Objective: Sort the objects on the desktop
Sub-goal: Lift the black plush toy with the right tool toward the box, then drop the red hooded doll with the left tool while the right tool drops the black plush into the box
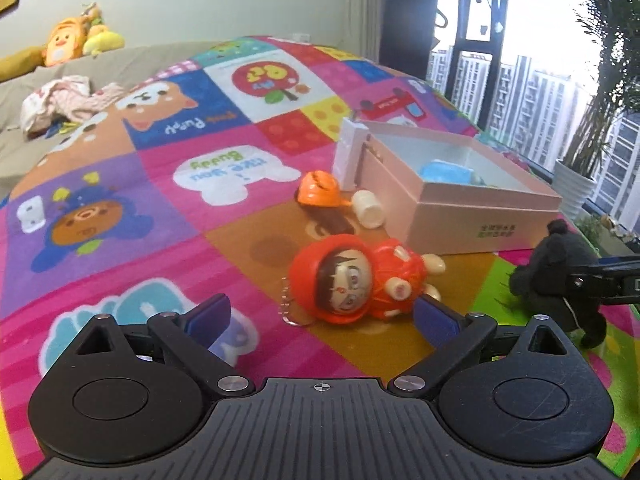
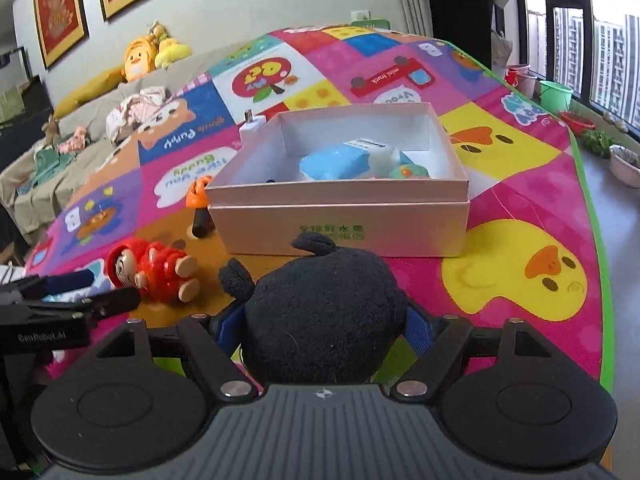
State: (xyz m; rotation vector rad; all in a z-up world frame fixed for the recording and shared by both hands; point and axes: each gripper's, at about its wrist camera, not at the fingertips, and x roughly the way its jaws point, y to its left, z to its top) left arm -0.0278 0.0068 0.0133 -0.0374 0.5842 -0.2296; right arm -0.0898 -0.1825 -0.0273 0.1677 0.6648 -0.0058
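My right gripper is shut on a black plush toy, held just in front of the pink open box; the toy also shows in the left wrist view. The box holds a blue packet and a small green toy. My left gripper is open, its blue pads either side of a red hooded doll lying on the mat, also in the right wrist view. An orange toy and a cream bottle lie left of the box.
A colourful cartoon play mat covers the surface. A white charger stands behind the box's far left corner. A sofa with plush toys and clothes is behind. Plant pots and windows are on the right.
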